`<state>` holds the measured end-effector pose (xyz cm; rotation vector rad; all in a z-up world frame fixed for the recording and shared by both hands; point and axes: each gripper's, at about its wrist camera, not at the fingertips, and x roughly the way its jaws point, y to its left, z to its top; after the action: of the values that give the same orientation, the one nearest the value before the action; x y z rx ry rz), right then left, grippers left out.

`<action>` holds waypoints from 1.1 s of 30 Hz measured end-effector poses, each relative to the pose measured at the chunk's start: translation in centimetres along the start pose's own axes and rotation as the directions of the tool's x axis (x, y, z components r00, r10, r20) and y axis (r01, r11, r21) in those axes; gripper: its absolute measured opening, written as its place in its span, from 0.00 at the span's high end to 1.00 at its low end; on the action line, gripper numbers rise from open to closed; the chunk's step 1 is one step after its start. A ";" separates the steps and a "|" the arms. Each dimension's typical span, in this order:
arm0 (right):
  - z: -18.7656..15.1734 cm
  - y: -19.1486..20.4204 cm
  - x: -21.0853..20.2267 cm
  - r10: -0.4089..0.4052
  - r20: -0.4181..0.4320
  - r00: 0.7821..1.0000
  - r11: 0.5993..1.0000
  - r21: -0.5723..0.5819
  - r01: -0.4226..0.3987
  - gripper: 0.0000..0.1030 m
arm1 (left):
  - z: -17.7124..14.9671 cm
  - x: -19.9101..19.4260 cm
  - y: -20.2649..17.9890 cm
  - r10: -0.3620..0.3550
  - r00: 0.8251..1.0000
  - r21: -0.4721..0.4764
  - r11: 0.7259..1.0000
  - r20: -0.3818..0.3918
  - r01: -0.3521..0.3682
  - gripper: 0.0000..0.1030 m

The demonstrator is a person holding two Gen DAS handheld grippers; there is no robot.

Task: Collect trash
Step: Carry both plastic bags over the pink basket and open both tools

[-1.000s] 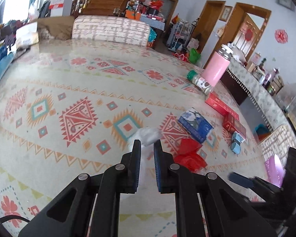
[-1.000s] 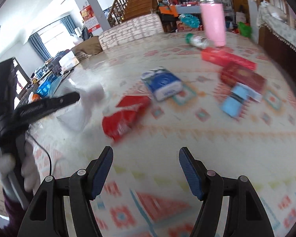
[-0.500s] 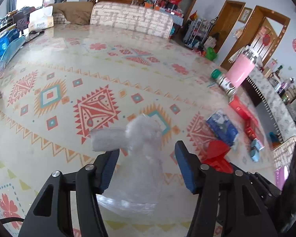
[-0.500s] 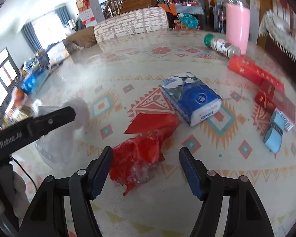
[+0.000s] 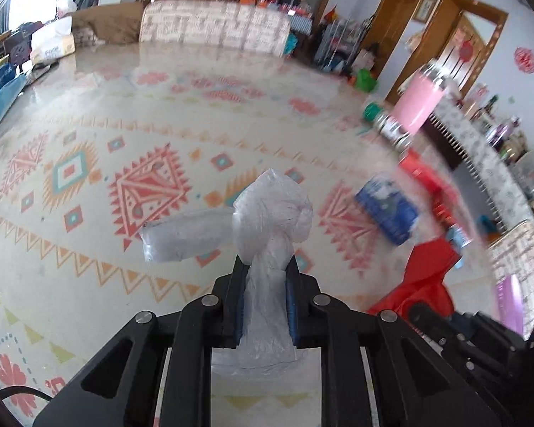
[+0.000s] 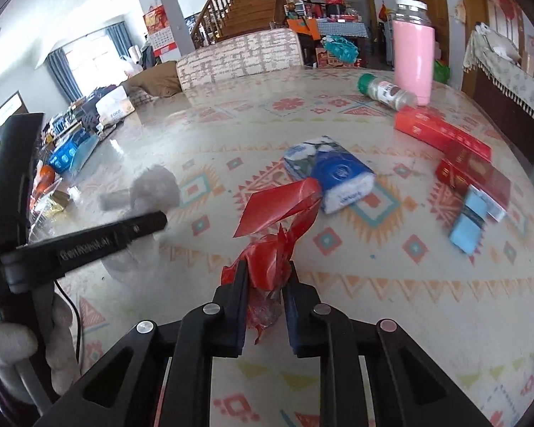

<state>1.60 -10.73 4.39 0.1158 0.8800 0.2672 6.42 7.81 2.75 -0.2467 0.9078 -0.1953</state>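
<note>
My left gripper (image 5: 266,267) is shut on a crumpled clear plastic bag (image 5: 272,213), held above the patterned tablecloth (image 5: 89,163). My right gripper (image 6: 265,270) is shut on a crumpled red plastic bag (image 6: 279,213), lifted a little off the table. The left gripper (image 6: 89,242) and the clear bag (image 6: 153,188) show at the left of the right wrist view. The red bag (image 5: 423,277) shows at the lower right of the left wrist view.
A blue tissue pack (image 6: 329,172), red boxes (image 6: 441,133), a small light-blue pack (image 6: 470,222), a lying spice jar (image 6: 386,90) and a pink tumbler (image 6: 413,49) sit on the right. Boxes and blue packs (image 6: 71,151) line the far left edge.
Both grippers were open half a second ago and have shut: the left on the clear bag, the right on the red bag, which has come up off the table.
</note>
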 end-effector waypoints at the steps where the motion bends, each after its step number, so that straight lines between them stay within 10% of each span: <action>1: -0.1 -0.3 -0.5 0.002 0.007 1.000 1.000 0.011 -0.002 0.82 | 0.0 -0.3 -0.1 -0.012 1.000 -0.001 1.000 0.012 0.012 0.83; 19: -5.5 -5.5 -12.9 -0.088 0.164 0.983 0.995 0.062 0.079 0.82 | -1.8 -2.6 -6.6 -0.011 0.998 0.150 0.989 0.069 0.001 0.83; 33: -9.0 -10.8 -19.8 -0.139 0.245 0.959 0.983 0.149 0.105 0.82 | -6.9 -7.0 -17.9 0.000 0.995 0.377 0.925 0.101 -0.039 0.82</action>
<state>-15.36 -26.67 11.15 0.2155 0.6455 0.0738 -4.46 -8.26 9.18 0.1122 0.7559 -0.3327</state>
